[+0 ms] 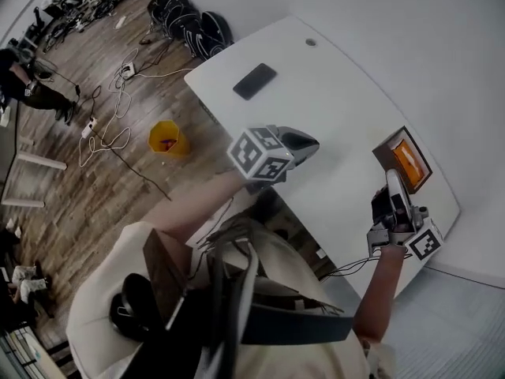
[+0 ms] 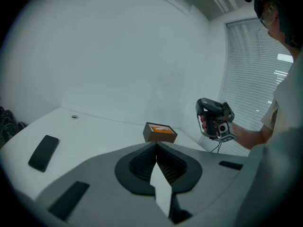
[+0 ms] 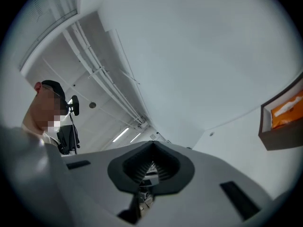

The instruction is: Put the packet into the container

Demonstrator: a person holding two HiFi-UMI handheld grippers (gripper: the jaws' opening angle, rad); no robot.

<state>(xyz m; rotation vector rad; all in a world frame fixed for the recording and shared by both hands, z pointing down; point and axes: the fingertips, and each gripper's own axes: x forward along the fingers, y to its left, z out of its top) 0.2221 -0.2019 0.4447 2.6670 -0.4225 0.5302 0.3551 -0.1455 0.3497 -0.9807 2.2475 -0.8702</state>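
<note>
The orange packet point(image 1: 409, 161) lay inside the container point(image 1: 386, 152), so the right gripper point(image 1: 392, 178) and left gripper point(image 1: 310, 142) hovered apart from it, jaws pressed together, empty.

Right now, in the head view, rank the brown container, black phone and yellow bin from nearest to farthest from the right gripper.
From the right gripper:
1. brown container, just ahead on the table.
2. black phone, farther left on the table.
3. yellow bin, on the floor left of the table.
</note>
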